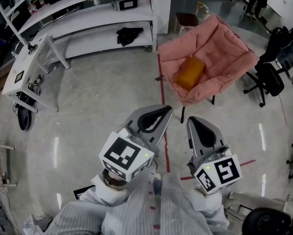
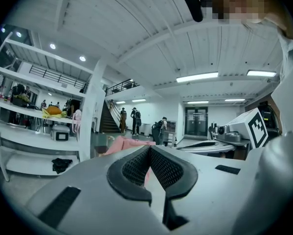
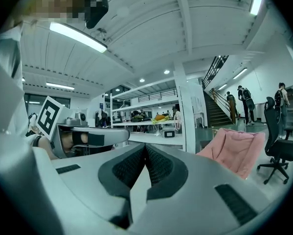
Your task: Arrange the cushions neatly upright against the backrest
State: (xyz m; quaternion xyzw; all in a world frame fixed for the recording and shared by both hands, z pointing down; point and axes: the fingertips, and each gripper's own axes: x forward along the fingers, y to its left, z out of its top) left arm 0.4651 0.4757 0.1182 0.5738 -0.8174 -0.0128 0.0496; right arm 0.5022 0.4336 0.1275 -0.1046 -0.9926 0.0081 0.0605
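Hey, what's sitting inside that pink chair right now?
One orange cushion lies in the seat of the pink chair, lying down rather than standing upright. Nothing else shows on the padding. Whatever is under the cushion is covered.

An orange cushion (image 1: 189,72) lies flat on the pink chair's (image 1: 229,48) seat.

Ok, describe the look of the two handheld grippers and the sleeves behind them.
Both the left gripper and right gripper are smooth grey plastic shells ending in rounded tongs lined with black textured pads. Each carries a white cube with black square markers. The person's sleeves are pale, finely striped fabric.
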